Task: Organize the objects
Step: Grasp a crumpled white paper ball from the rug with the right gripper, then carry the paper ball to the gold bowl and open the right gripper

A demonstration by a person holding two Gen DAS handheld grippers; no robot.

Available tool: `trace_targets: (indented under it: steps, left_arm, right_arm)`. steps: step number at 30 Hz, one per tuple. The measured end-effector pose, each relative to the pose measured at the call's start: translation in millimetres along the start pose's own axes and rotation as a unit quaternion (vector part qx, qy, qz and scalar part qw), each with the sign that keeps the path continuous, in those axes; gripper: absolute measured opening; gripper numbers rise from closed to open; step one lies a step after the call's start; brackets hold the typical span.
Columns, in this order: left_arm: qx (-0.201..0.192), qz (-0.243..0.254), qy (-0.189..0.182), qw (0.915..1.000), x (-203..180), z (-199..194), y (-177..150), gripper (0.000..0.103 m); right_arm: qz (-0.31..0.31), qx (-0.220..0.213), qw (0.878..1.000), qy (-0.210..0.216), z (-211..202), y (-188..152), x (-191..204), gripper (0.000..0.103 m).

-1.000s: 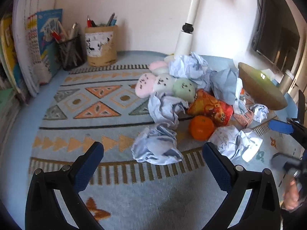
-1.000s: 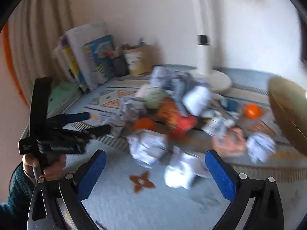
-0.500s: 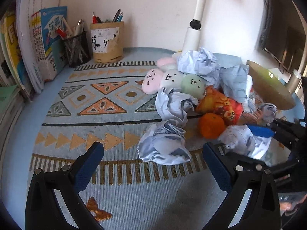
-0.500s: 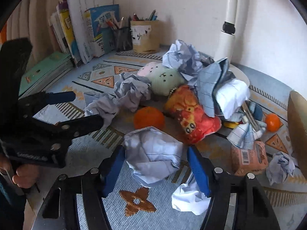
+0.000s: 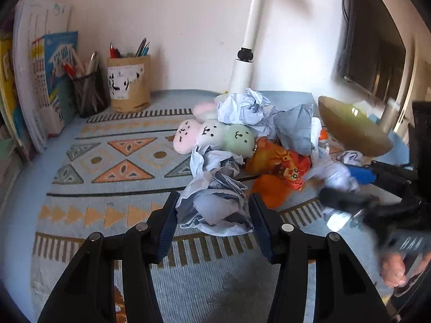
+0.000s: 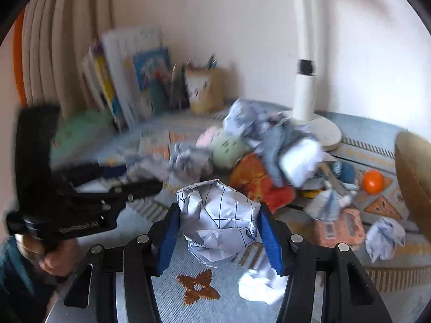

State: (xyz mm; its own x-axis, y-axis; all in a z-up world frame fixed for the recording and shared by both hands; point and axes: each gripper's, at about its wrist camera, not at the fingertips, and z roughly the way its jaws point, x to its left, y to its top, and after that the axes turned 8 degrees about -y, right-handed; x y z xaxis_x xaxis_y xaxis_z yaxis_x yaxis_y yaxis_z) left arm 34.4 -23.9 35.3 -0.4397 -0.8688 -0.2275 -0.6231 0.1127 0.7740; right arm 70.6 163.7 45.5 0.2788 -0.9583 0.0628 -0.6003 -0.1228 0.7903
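Observation:
A heap of clutter lies on a patterned mat [image 5: 107, 210]: crumpled paper balls, pastel plush toys [image 5: 215, 137], an orange snack bag [image 5: 282, 161] and an orange fruit [image 5: 272, 191]. My left gripper [image 5: 214, 215] is shut on a bluish crumpled paper ball [image 5: 215, 204] at the heap's near edge. My right gripper [image 6: 219, 224] is shut on a white crumpled paper ball [image 6: 219, 215] with grid lines, held above the mat. The right gripper also shows blurred at the right of the left wrist view [image 5: 350, 188], and the left gripper at the left of the right wrist view [image 6: 140, 177].
Books [image 5: 45, 80] stand at the far left beside a mesh pen cup [image 5: 86, 91] and a paper pen holder [image 5: 129, 83]. A white lamp post [image 5: 245, 64] stands behind the heap. A gold bowl [image 5: 350, 126] sits at the right. More paper balls [image 6: 385, 234], a pink packet [image 6: 339, 228] and a small orange [image 6: 373, 177] lie right.
My left gripper moved forward and closed on the bluish paper ball. My right gripper closed fully on the white paper ball and lifted it; the view swung.

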Motion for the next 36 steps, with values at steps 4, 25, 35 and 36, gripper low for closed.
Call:
trace_targets:
  steps: [4, 25, 35, 36]
  left_arm:
    - [-0.005, -0.023, -0.018, 0.9996, 11, -4, 0, 0.049]
    - [0.003, -0.038, -0.078, 0.9962, -31, -45, -27, 0.049]
    - [0.013, 0.007, -0.068, 0.9976, -89, -36, -16, 0.049]
    - [0.014, 0.013, -0.069, 0.9974, -97, -33, -15, 0.049]
  right_arm:
    - [0.046, -0.025, 0.999, -0.01, -46, -9, -30, 0.055]
    - [0.13, 0.088, 0.987, -0.03, -59, -94, -83, 0.071]
    - [0.097, 0.085, 0.988, -0.085, -44, -85, -53, 0.036]
    - [0.099, 0.082, 0.988, -0.084, -46, -85, -54, 0.036]
